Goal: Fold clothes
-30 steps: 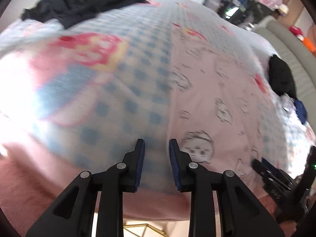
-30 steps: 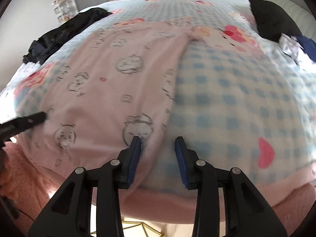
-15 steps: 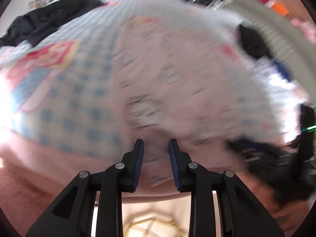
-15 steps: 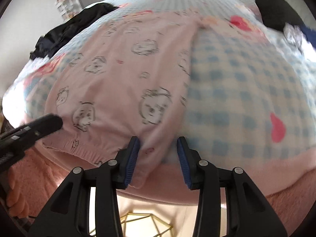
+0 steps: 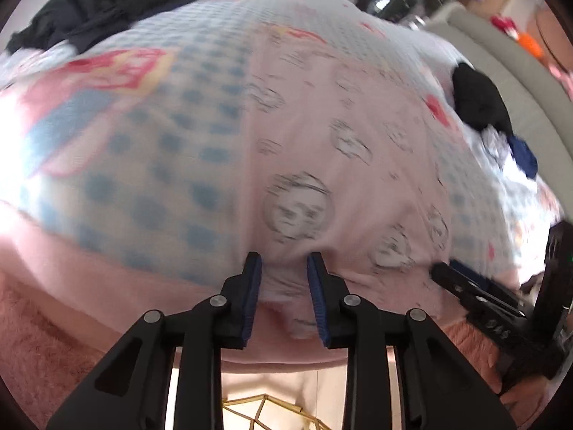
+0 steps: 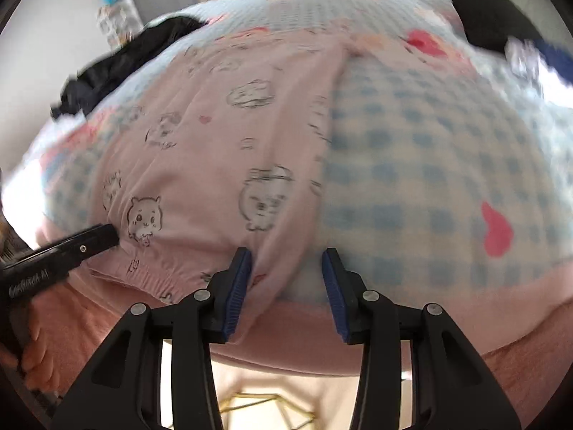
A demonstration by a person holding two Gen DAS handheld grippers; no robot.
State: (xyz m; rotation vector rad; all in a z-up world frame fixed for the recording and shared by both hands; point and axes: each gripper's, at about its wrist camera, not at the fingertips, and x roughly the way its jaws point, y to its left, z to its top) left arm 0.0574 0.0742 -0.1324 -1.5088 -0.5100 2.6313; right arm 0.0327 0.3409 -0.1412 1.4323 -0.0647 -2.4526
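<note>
A pink garment printed with cartoon animals (image 5: 322, 165) (image 6: 222, 157) lies flat on the bed, its elastic hem at the near edge. My left gripper (image 5: 283, 261) stands open at the hem's left part, the fabric edge bunched between its fingers. My right gripper (image 6: 286, 256) is open at the garment's right hem corner, with the pink edge between its blue pads (image 6: 238, 286). Each gripper shows in the other's view: the right gripper (image 5: 476, 286) at the lower right of the left wrist view, the left gripper (image 6: 61, 254) at the left of the right wrist view.
The bed carries a blue-checked cartoon blanket (image 6: 429, 165) over a pink fleece edge (image 5: 71, 279). Dark clothes (image 5: 107, 3) are piled at the far left, a black garment (image 5: 480, 100) and a blue-and-white bundle (image 5: 515, 154) at the far right. A grey headboard (image 5: 519, 82) runs along the right.
Both grippers have come in to the garment's near hem. The left one swung right from the checked blanket onto the pink fabric. Both stay open.
</note>
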